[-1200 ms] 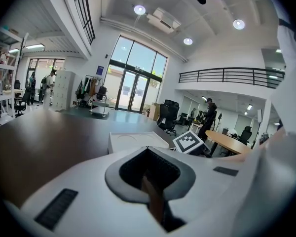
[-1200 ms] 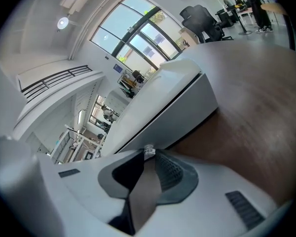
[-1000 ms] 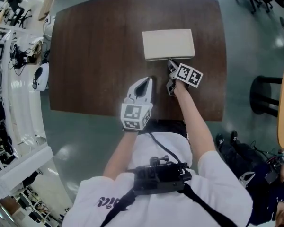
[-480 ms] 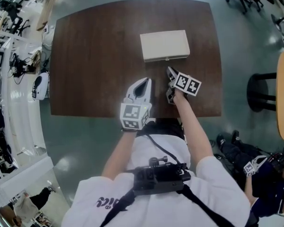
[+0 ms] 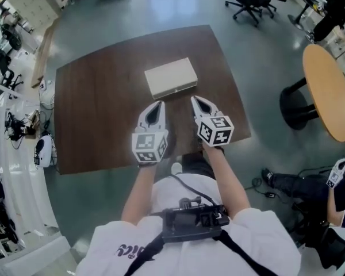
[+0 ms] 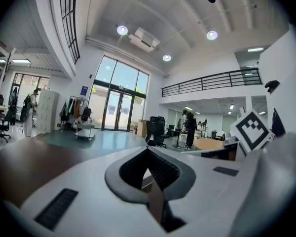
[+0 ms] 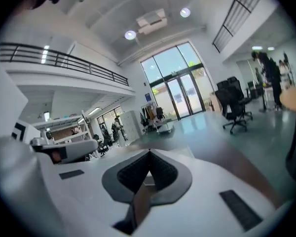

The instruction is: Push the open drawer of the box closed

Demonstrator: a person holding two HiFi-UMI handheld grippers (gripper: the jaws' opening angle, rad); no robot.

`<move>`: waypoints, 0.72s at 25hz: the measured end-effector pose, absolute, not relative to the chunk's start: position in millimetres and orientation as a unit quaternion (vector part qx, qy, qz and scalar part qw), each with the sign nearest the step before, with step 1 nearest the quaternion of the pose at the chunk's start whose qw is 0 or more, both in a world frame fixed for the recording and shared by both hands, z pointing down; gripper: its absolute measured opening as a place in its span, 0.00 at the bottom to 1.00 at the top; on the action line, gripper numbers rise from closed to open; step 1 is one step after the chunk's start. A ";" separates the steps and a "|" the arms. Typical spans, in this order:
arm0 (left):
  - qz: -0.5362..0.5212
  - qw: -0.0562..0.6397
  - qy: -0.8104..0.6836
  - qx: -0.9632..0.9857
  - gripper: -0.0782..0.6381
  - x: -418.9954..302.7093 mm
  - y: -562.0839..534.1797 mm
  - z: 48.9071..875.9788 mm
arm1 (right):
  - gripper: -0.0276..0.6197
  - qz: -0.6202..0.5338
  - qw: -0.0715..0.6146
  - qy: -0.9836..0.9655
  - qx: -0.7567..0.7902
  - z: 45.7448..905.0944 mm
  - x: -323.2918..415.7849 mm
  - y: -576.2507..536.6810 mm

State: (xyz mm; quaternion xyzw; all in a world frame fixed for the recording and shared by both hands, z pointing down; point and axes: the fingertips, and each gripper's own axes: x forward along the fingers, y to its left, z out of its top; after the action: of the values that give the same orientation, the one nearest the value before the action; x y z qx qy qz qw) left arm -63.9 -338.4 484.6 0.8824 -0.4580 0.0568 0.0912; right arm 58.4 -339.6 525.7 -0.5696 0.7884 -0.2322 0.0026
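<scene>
dark wooden table carries the box just ahead of both grippers, long axis running across them, front face turned toward them. left gripper and right gripper are both clenched on nothing.

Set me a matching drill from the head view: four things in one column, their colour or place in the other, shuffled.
Column one
1. box
2. left hand-held gripper
3. right hand-held gripper
4. round table

Column two
A. light wood, at the view's right edge
B. in front of the box's left half
C. cream, lying on the brown table
D. by the box's right front corner

Pairs: 1-C, 2-B, 3-D, 4-A
</scene>
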 end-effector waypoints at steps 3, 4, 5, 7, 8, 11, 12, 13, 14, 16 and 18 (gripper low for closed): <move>0.036 0.047 -0.449 0.891 0.12 -42.9 -331.5 441.6 | 0.05 -0.136 0.004 0.801 -0.583 454.7 70.1 -324.8; 0.031 0.035 -0.446 0.894 0.12 -37.1 -328.1 432.1 | 0.05 -0.109 0.006 0.802 -0.587 437.5 72.5 -319.9; 0.030 0.025 -0.443 0.896 0.12 -33.8 -322.8 427.0 | 0.05 -0.086 0.007 0.801 -0.593 425.5 72.6 -313.6; 0.032 0.012 -0.437 0.899 0.12 -33.9 -309.2 423.8 | 0.05 -0.054 0.003 0.795 -0.604 413.0 66.0 -298.7; 0.030 0.010 -0.436 0.900 0.12 -35.4 -303.1 421.5 | 0.05 -0.041 -0.001 0.794 -0.607 408.4 61.1 -292.6; 0.013 0.011 -0.438 0.899 0.12 -36.3 -296.0 407.3 | 0.05 -0.015 -0.004 0.796 -0.605 391.6 53.8 -284.8; 0.008 0.011 -0.439 0.899 0.12 -34.7 -295.5 404.0 | 0.05 -0.012 -0.003 0.796 -0.605 387.6 54.7 -283.7; 0.008 0.014 -0.439 0.898 0.12 -33.1 -293.6 404.4 | 0.05 -0.012 -0.004 0.796 -0.605 387.3 56.0 -281.2; 0.010 0.020 -0.439 0.898 0.12 -32.4 -290.0 408.3 | 0.05 -0.017 -0.006 0.796 -0.606 390.7 57.1 -277.2; 0.014 0.031 -0.441 0.897 0.12 -33.6 -281.1 416.7 | 0.05 -0.030 -0.011 0.795 -0.606 400.0 58.0 -267.9; 0.008 0.027 -0.444 0.896 0.12 -35.4 -275.1 416.1 | 0.05 -0.034 -0.005 0.798 -0.601 401.7 57.8 -261.1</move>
State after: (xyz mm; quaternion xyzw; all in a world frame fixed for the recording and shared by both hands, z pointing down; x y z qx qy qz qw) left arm -35.4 -275.1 416.1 0.8956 -0.4439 0.0085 0.0269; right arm 57.8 -261.1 401.7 -0.6012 0.7983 -0.0338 -0.0052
